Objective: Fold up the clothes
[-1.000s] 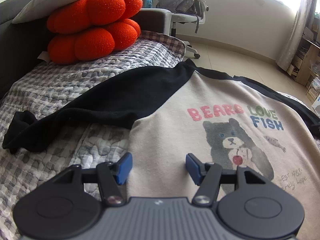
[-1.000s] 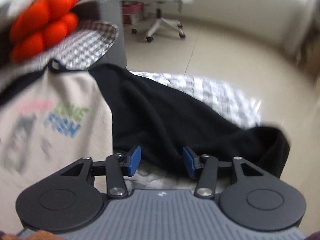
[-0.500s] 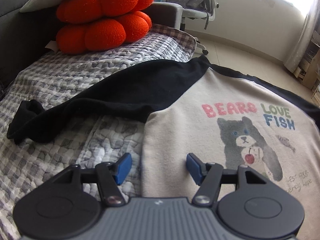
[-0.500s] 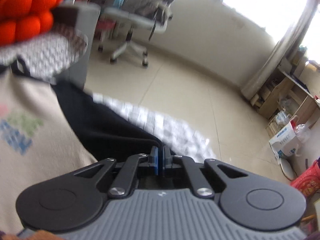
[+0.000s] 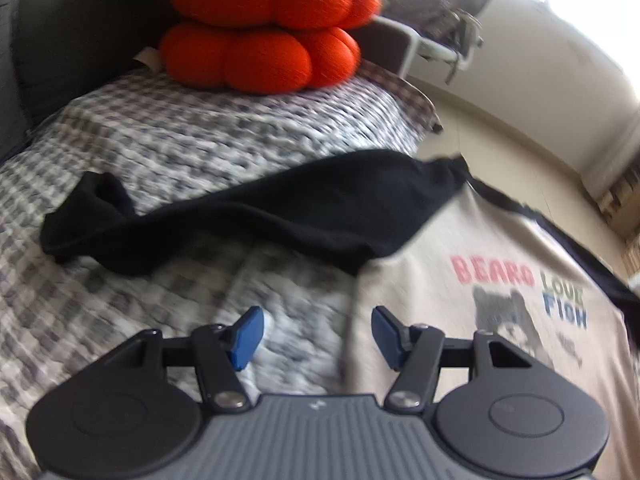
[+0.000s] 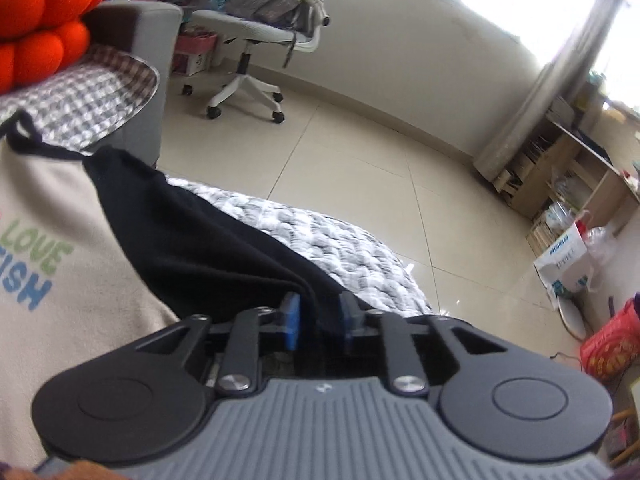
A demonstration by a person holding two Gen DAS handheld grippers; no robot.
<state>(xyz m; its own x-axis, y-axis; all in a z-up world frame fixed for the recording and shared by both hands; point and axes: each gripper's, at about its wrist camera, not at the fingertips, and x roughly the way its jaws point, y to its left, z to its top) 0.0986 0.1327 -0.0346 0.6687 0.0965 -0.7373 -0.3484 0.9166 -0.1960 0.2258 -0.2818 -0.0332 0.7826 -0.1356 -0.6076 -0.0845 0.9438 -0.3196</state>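
A beige shirt (image 5: 460, 320) with a bear print and black sleeves lies spread on a grey checked quilt (image 5: 200, 136). Its left black sleeve (image 5: 280, 220) stretches out across the quilt. My left gripper (image 5: 316, 336) is open above the shirt's left side edge, holding nothing. In the right wrist view the same shirt (image 6: 60, 280) fills the left side. The other black sleeve (image 6: 208, 248) rises in a ridge into my right gripper (image 6: 318, 320). Its jaws are opening, with the sleeve cloth still between the blue pads (image 6: 290, 320).
Orange cushions (image 5: 264, 28) under a white pillow sit at the head of the sofa bed. The quilt's edge drops to a tiled floor (image 6: 360, 160) on the right. An office chair (image 6: 256, 32) with a bag, a shelf and a white carton (image 6: 568, 264) stand beyond.
My left gripper has slid left, from over the bear print to the shirt's side edge. My right gripper shut on the sleeve's edge, tilted upward, and its pads now stand apart around the cloth.
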